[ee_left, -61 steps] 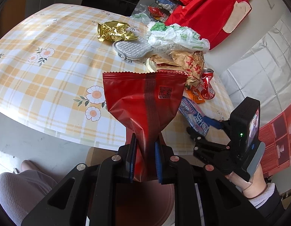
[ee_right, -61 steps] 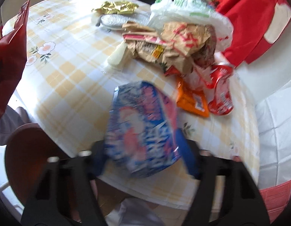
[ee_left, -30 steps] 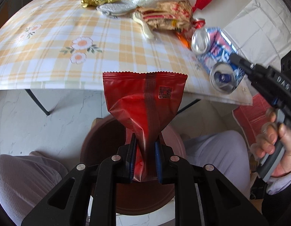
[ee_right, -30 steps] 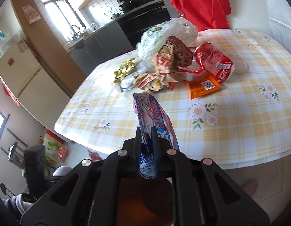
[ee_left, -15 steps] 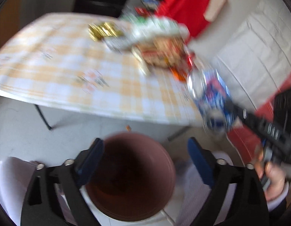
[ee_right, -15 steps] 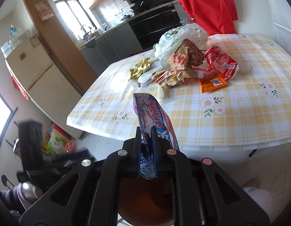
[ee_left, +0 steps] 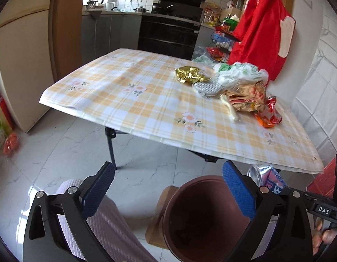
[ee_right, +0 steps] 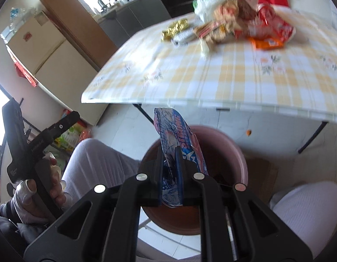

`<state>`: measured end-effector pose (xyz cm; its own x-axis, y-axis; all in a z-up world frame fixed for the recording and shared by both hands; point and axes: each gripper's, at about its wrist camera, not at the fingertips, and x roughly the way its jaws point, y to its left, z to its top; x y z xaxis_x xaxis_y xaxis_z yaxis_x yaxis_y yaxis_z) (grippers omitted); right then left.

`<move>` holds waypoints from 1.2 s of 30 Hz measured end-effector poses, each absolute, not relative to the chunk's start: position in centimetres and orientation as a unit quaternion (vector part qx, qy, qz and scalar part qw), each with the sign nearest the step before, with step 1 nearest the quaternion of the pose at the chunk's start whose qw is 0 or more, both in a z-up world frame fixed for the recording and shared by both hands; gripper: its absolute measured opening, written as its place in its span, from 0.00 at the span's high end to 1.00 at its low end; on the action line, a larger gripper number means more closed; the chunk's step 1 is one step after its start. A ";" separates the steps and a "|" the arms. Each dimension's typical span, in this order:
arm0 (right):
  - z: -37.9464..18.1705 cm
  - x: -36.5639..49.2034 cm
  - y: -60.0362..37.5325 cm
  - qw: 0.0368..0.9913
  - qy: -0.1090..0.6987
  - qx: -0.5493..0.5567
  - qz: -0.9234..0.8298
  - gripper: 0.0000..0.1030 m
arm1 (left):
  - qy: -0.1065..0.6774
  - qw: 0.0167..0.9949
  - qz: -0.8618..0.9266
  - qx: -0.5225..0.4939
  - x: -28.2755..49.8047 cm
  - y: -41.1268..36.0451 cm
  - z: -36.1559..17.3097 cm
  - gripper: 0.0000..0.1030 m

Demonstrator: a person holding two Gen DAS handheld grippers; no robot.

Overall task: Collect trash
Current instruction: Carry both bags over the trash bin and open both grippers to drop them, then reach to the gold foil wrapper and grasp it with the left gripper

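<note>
Crumpled blue-and-pink foil wrapper (ee_right: 179, 144) is held upright above round brown plastic bin (ee_right: 238, 152); remaining wrappers are piled at far right of table.

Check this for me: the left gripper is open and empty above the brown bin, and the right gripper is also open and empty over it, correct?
Not quite. The left gripper is open and empty above the brown bin, but the right gripper is not: the right wrist view shows its fingers shut on a blue and pink wrapper, held over the bin.
</note>
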<state>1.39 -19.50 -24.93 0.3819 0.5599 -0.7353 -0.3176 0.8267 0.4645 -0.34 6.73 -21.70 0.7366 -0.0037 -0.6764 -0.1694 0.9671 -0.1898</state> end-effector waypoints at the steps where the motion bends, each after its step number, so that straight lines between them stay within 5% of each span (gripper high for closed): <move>1: -25.2 1.4 -19.5 0.820 0.491 0.125 0.266 0.87 | 0.362 0.923 0.049 -0.124 -0.3 7.0 -21.8 0.06; 6: -26.3 1.5 -19.1 0.815 0.504 0.125 0.257 0.85 | 0.349 0.928 0.058 -0.117 -0.5 6.9 -21.5 0.06; 8: -26.4 1.6 -19.3 0.815 0.504 0.131 0.255 0.73 | 0.350 0.928 0.055 -0.110 -0.6 6.5 -21.6 0.06; 13: -25.7 1.4 -20.3 0.858 0.464 0.108 0.194 0.10 | 0.355 0.929 0.050 -0.095 -0.7 5.6 -22.2 0.06; 36: -26.2 1.4 -22.8 0.894 0.428 0.094 0.093 0.06 | 0.372 0.924 0.046 -0.081 -0.1 5.0 -23.3 0.06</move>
